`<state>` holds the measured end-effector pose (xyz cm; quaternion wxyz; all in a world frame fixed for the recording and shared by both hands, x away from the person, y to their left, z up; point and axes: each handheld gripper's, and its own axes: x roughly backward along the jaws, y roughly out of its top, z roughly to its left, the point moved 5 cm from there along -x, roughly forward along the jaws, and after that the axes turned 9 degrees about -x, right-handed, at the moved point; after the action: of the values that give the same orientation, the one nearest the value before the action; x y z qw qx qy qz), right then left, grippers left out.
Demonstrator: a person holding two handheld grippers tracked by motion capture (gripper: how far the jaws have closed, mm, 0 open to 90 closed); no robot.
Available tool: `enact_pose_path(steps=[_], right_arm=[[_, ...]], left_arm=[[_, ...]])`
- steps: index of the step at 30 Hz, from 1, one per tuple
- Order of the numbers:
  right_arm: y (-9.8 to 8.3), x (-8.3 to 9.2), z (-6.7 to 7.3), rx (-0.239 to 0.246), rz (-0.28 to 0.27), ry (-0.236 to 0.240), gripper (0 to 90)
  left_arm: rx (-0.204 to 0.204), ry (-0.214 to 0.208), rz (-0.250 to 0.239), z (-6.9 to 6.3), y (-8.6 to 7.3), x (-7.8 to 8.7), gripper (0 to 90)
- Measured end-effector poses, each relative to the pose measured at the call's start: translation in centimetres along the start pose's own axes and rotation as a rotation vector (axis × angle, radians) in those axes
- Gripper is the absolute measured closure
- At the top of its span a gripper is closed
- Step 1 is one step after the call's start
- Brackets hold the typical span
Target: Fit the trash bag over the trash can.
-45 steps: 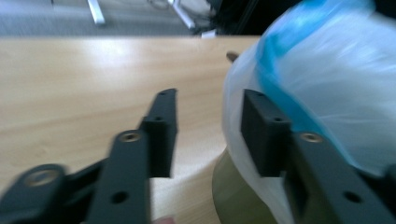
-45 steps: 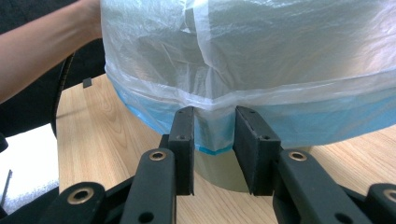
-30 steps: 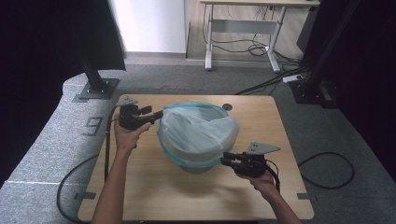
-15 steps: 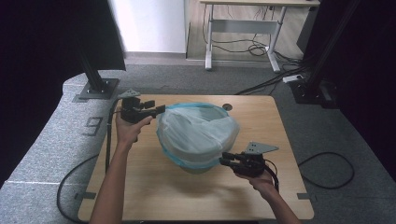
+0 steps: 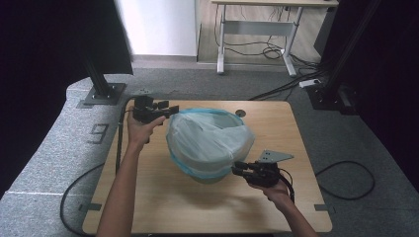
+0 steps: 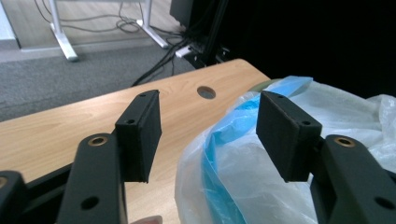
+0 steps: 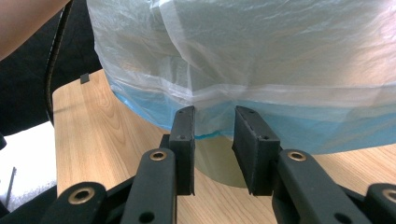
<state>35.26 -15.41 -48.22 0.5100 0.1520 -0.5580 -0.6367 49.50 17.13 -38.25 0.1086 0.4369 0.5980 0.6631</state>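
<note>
A translucent plastic bag (image 5: 210,140) with a blue hem is draped over a grey-green bin (image 5: 207,178) in the middle of the wooden table (image 5: 301,133). My left gripper (image 5: 174,108) is at the bag's far left rim, open wide. In the left gripper view the bag's blue hem (image 6: 210,163) lies low between the jaws of the left gripper (image 6: 208,126), with no pad touching it. My right gripper (image 5: 236,168) is at the bag's near right edge. Its jaws stand apart in the right gripper view, where the right gripper (image 7: 214,112) has its tips at the bag's hem (image 7: 299,130) above the bin wall (image 7: 215,161).
A round cable hole (image 5: 240,113) lies in the table behind the bag. Black stand bases sit at the far left (image 5: 101,91) and far right (image 5: 331,96). Cables (image 5: 346,180) trail on the grey floor, and a desk frame (image 5: 257,39) stands farther back.
My left gripper has shifted a little farther back and right along the bag's rim. The right gripper has stayed at the bag's near edge.
</note>
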Motion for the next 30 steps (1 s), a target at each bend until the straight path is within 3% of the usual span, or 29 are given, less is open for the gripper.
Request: enact_pose_path(steps=[5, 13, 17, 21, 25, 30], right_arm=[[0.0, 0.0, 0.1, 0.002, -0.002, 0.003, 67.7], [0.0, 0.2, 0.0, 0.000, -0.005, 0.001, 67.7], [0.0, 0.3, -0.1, -0.003, -0.007, 0.000, 67.7], [-0.1, 0.3, -0.1, -0.004, -0.005, 0.002, 68.0], [-0.3, 0.3, -0.2, -0.006, -0.003, 0.003, 68.2], [-0.4, 0.3, -0.3, -0.007, -0.003, 0.004, 68.2]], left_arm=[[-0.019, 0.004, 0.047, -0.4, -0.4, -1.0, 39.0], [-0.023, -0.042, 0.092, -0.8, -1.3, -2.0, 41.5], [-0.035, -0.093, 0.090, -1.2, -1.4, -2.2, 57.0], [-0.039, -0.109, 0.072, -1.3, -1.2, -2.2, 70.1], [-0.009, -0.091, 0.044, -1.0, -1.0, -1.9, 75.5], [0.062, -0.055, 0.003, -0.1, -0.7, -1.8, 79.0]])
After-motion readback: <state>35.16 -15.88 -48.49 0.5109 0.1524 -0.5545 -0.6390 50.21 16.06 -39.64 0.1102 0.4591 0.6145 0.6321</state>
